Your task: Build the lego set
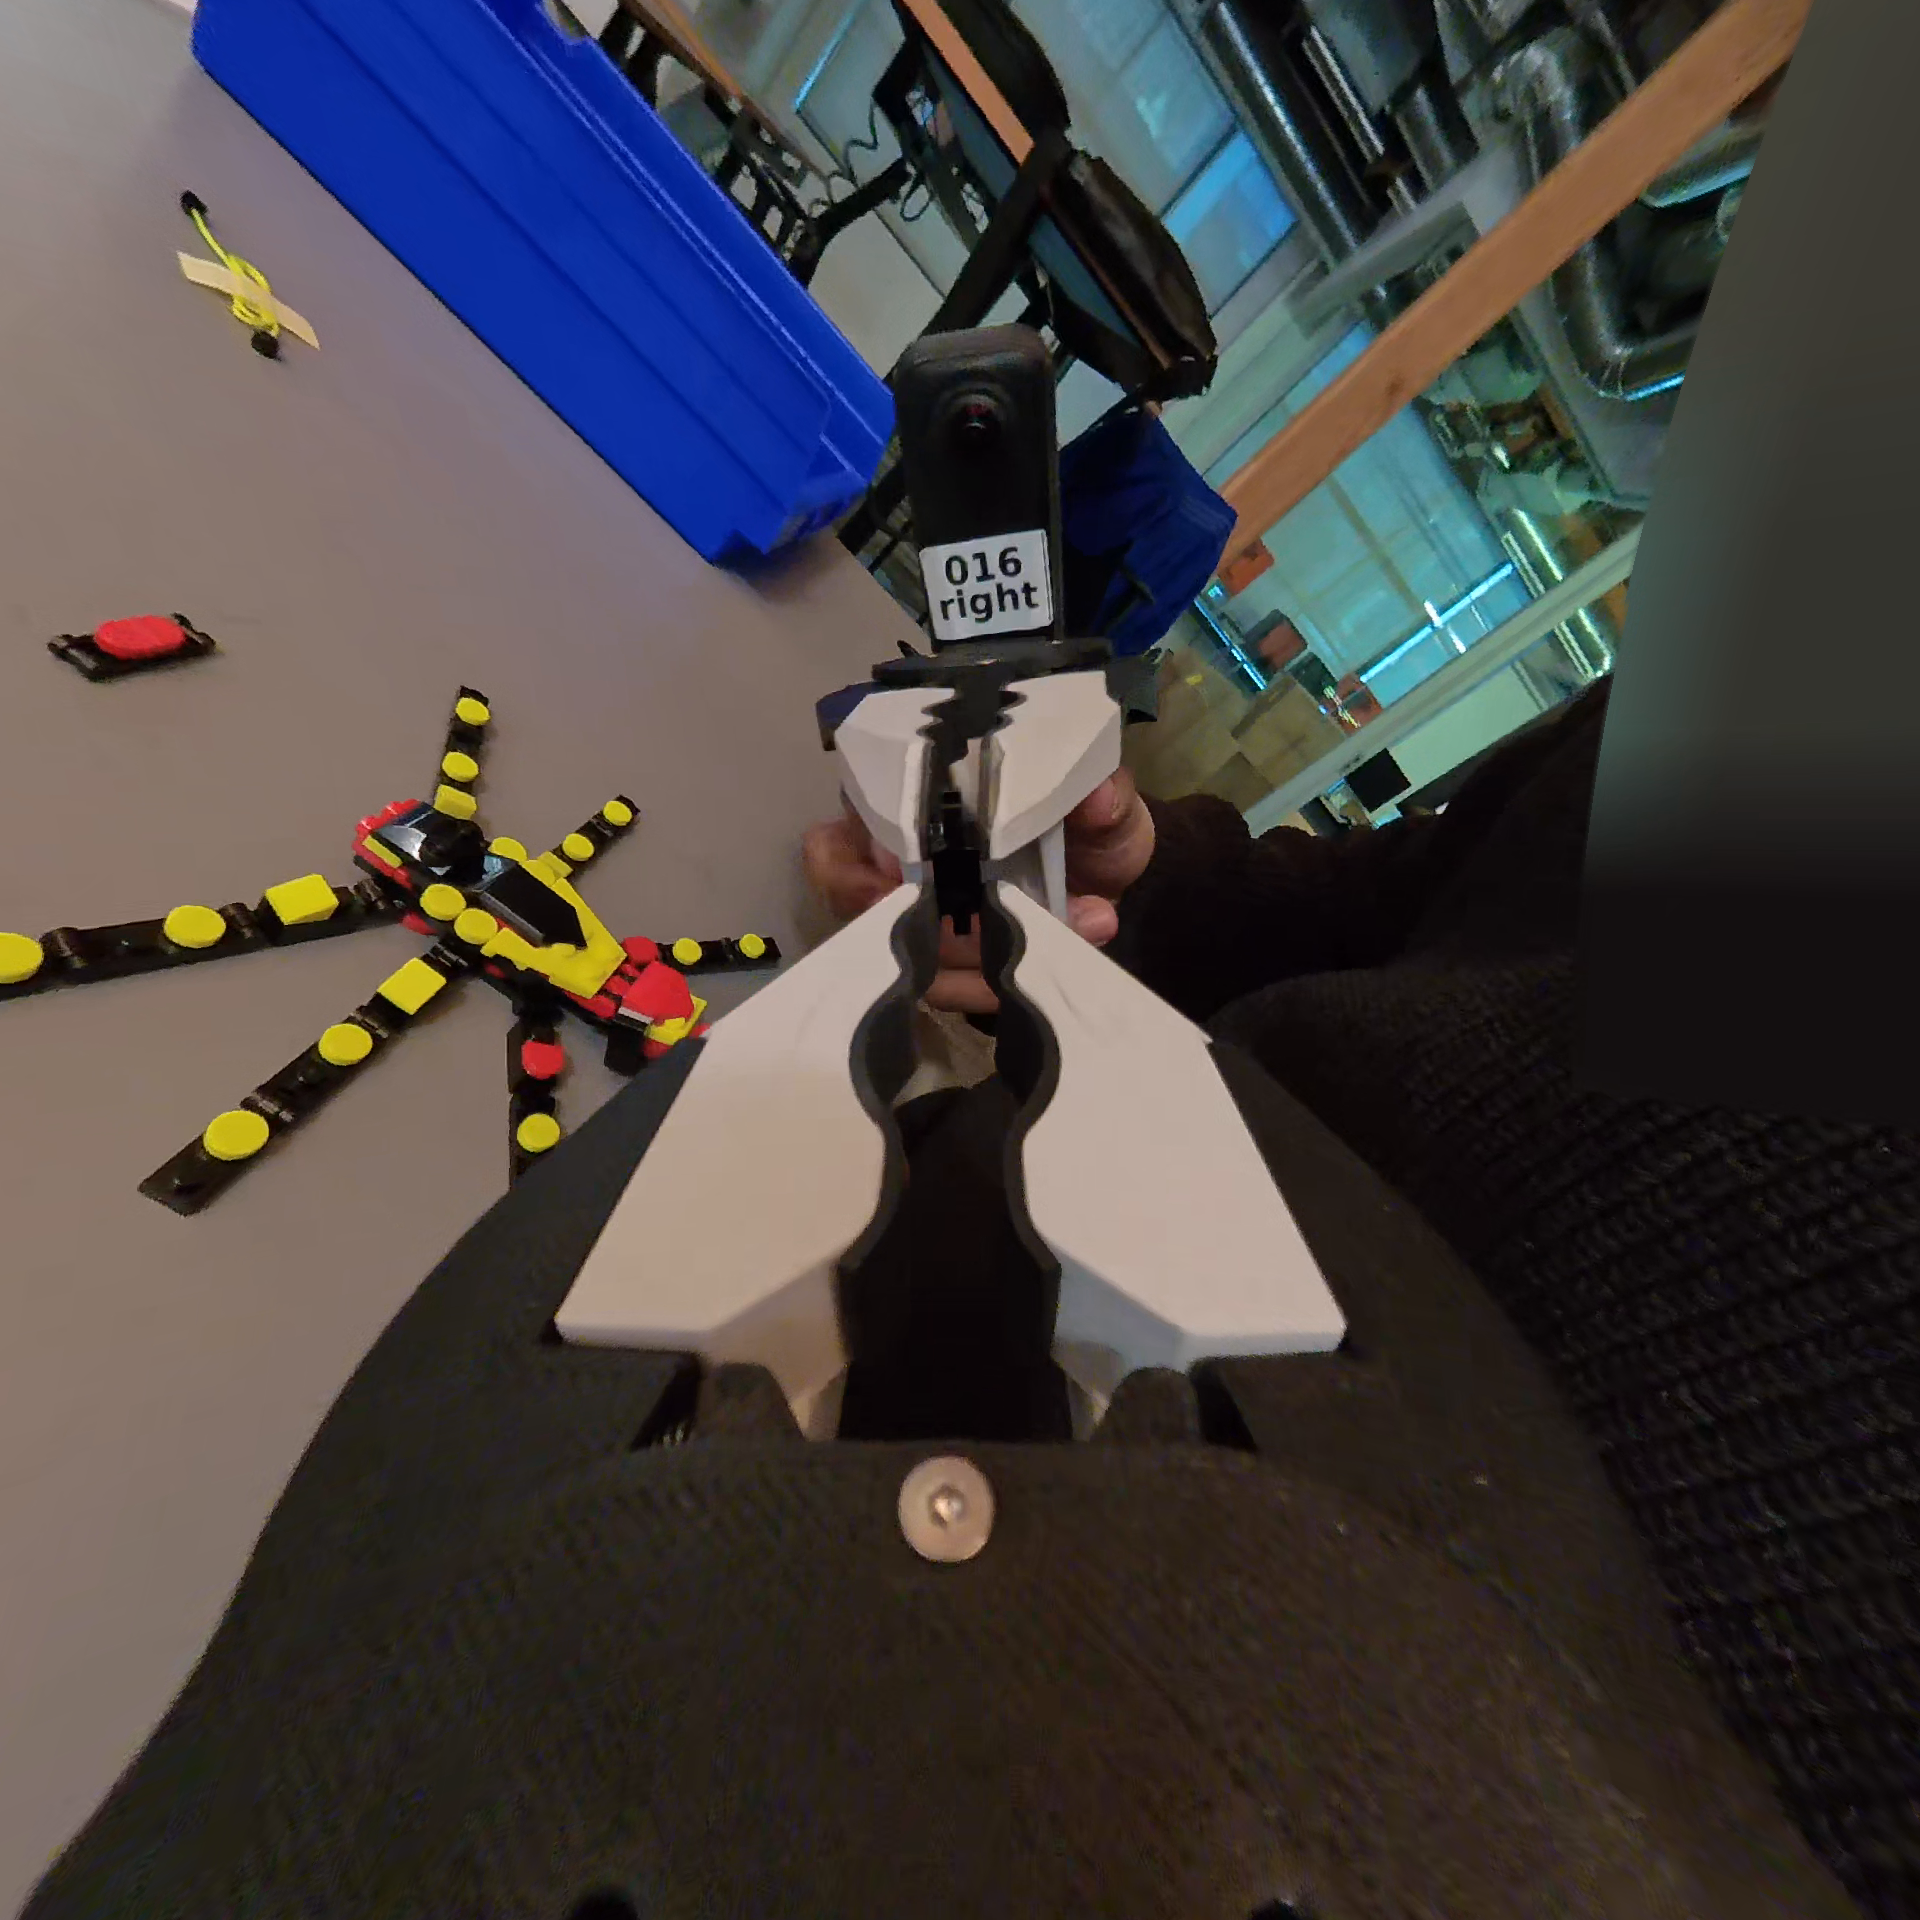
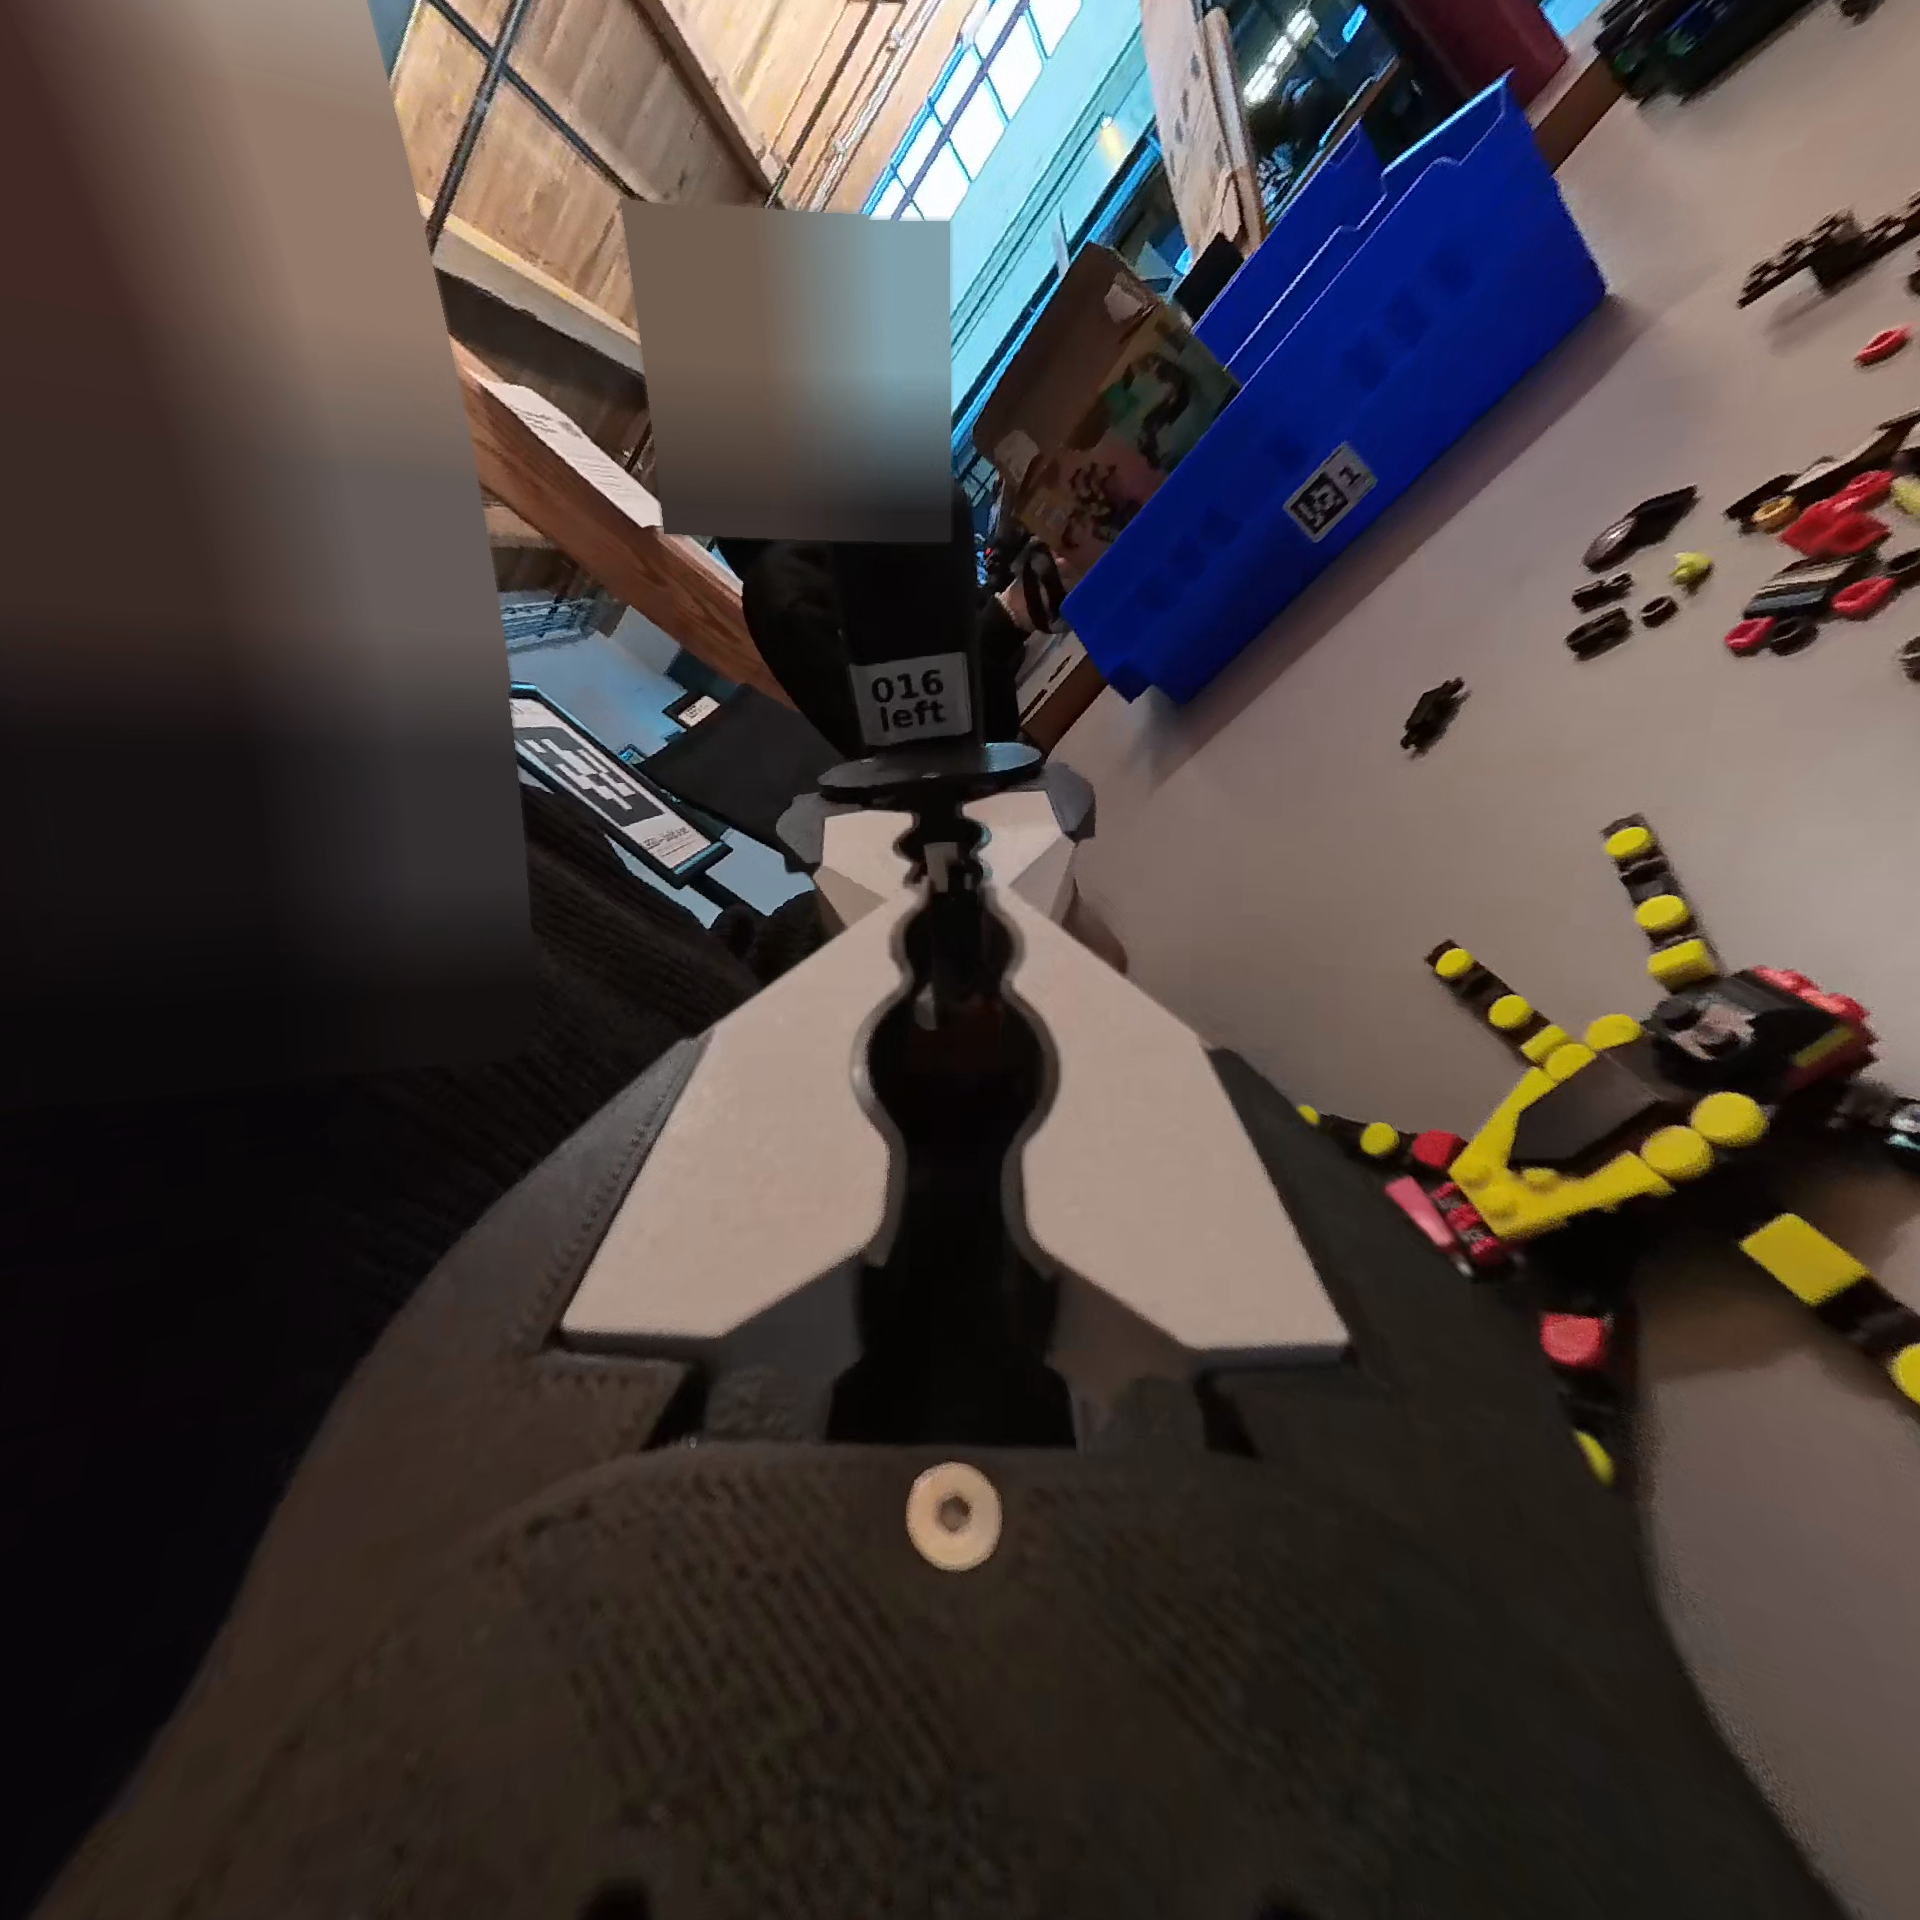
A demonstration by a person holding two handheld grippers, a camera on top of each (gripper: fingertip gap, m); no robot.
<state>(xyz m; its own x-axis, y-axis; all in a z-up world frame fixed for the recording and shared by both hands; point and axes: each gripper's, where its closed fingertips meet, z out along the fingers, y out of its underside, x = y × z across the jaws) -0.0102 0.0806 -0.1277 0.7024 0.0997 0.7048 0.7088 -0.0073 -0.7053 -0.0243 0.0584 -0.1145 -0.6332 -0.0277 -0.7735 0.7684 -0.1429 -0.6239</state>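
My left gripper (image 1: pixel 954 902) and my right gripper (image 2: pixel 951 906) are held in the air, tip to tip, facing each other. A small black lego piece (image 1: pixel 952 868) sits between the two sets of tips, and both grippers look shut on it; it also shows in the right wrist view (image 2: pixel 948 935). The right gripper (image 1: pixel 948 805) shows beyond my left one, with a hand around it. The left gripper (image 2: pixel 940 868) shows beyond my right one. The partly built black, yellow and red lego model (image 1: pixel 499 920) with long studded arms lies on the grey table (image 1: pixel 312 1403), below left; it also shows in the right wrist view (image 2: pixel 1621 1122).
A blue bin (image 1: pixel 540 239) stands at the table's far side, also in the right wrist view (image 2: pixel 1351 447). A red-topped black piece (image 1: pixel 130 642) and a taped yellow cord (image 1: pixel 244 281) lie apart. Several loose black and red pieces (image 2: pixel 1766 561) are scattered; one black piece (image 2: pixel 1434 712) lies alone. Left and right tips are no more than a few centimetres apart.
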